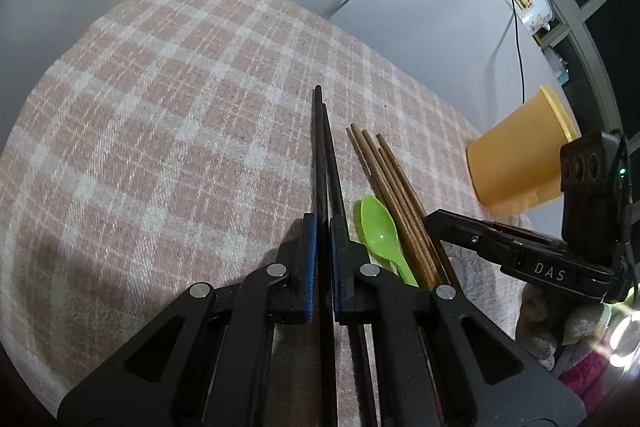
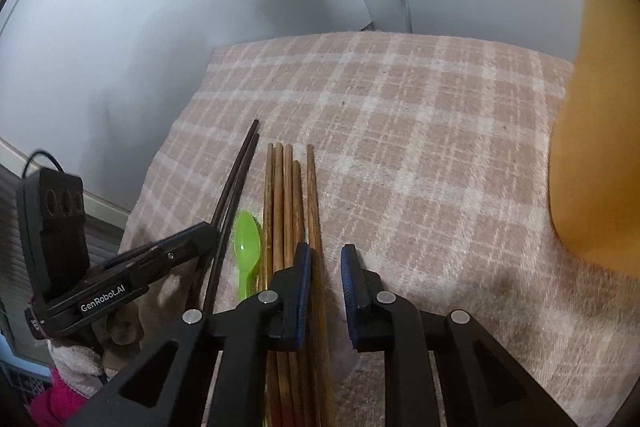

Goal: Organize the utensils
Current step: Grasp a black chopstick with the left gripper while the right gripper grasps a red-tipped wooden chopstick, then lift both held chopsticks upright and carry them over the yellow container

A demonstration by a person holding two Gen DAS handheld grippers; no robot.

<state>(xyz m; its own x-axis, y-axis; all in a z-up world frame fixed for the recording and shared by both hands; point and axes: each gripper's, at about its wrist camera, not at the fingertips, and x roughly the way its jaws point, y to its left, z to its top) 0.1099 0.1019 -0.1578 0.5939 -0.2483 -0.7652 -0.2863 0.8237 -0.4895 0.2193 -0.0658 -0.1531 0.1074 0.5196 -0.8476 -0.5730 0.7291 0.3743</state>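
Both wrist cameras look steeply down, close over the checked cloth (image 1: 160, 107); both views share 1 green spoon (image 2: 246, 247).

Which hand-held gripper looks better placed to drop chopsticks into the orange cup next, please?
Probably the left hand-held gripper: it is shut on the dark chopsticks, while the right hand-held gripper holds nothing.

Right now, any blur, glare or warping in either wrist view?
Right wrist view: the orange cup is smeared with blur at the right edge, and the checked cloth bows with the fisheye. Left wrist view: sharp, with lens flare at the lower right corner.
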